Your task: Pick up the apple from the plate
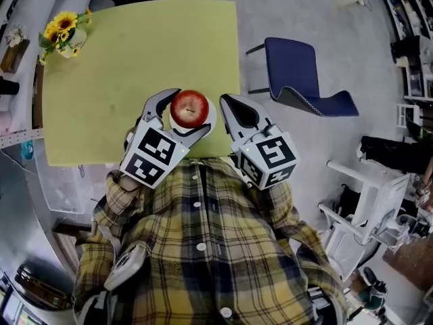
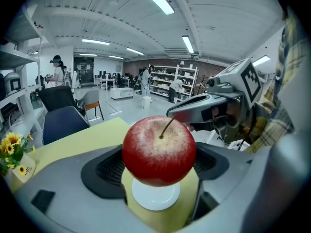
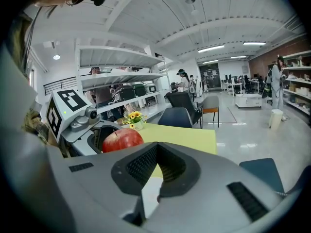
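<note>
Left gripper view shows the apple [image 2: 159, 149] filling the space between the jaws of the left gripper [image 1: 193, 110]. The jaws are opened only as wide as the fruit, with a dark ribbed pad [image 2: 108, 171] against each flank, so they appear to be clamped on it. The stem points up and the grip sits at the widest part, which likely keeps the round fruit from rolling out. Below it lies the small white plate [image 2: 156, 196], which looks farther away than the fruit. The apple therefore seems to be raised just above the plate, though its underside is hidden and a gap cannot be confirmed. In the head view the apple covers most of the plate, with only a white rim showing on its right. Both sit at the near edge of the yellow-green table [image 1: 108, 80], close to the person's plaid shirt [image 1: 203, 235]. The right gripper [image 3: 156, 168] is held just to the right of the fruit, apart from it. Its jaws are pressed together on nothing, probably parked out of the way since one gripper suffices here. A vase of sunflowers [image 1: 63, 34] stands at the table's far left corner, and a blue chair [image 1: 301, 80] is off to the right. The exact pad contact behind the apple and the table's near edge under the grippers cannot be made out.
</note>
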`<action>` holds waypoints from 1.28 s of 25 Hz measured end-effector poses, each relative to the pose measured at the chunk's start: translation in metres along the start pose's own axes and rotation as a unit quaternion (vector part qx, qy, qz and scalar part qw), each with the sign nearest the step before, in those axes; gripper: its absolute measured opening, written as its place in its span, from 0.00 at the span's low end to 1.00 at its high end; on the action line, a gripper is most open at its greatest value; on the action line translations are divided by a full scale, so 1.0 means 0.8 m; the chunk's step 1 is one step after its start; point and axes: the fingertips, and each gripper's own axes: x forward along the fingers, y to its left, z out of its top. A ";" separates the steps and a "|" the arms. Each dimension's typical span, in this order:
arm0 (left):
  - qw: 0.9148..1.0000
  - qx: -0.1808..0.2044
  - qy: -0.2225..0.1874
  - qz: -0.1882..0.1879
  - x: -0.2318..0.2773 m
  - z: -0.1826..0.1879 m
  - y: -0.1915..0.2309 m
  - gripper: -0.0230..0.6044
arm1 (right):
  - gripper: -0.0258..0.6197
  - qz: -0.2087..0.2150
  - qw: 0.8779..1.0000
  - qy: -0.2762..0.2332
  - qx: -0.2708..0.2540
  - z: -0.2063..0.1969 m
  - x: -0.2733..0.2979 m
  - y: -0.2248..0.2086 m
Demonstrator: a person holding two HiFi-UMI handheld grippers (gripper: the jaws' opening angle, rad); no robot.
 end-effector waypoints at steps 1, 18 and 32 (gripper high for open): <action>1.000 -0.002 -0.002 0.001 -0.002 -0.001 0.000 0.72 | 0.04 -0.001 1.000 -0.001 -0.001 0.000 -0.001 0.001; 1.000 -0.004 -0.014 0.005 -0.021 -0.015 -0.024 0.72 | 0.04 0.002 1.000 0.004 -0.012 -0.020 -0.019 0.024; 1.000 -0.004 -0.008 0.007 -0.031 -0.028 -0.027 0.72 | 0.04 0.009 1.000 0.010 -0.007 -0.030 -0.018 0.041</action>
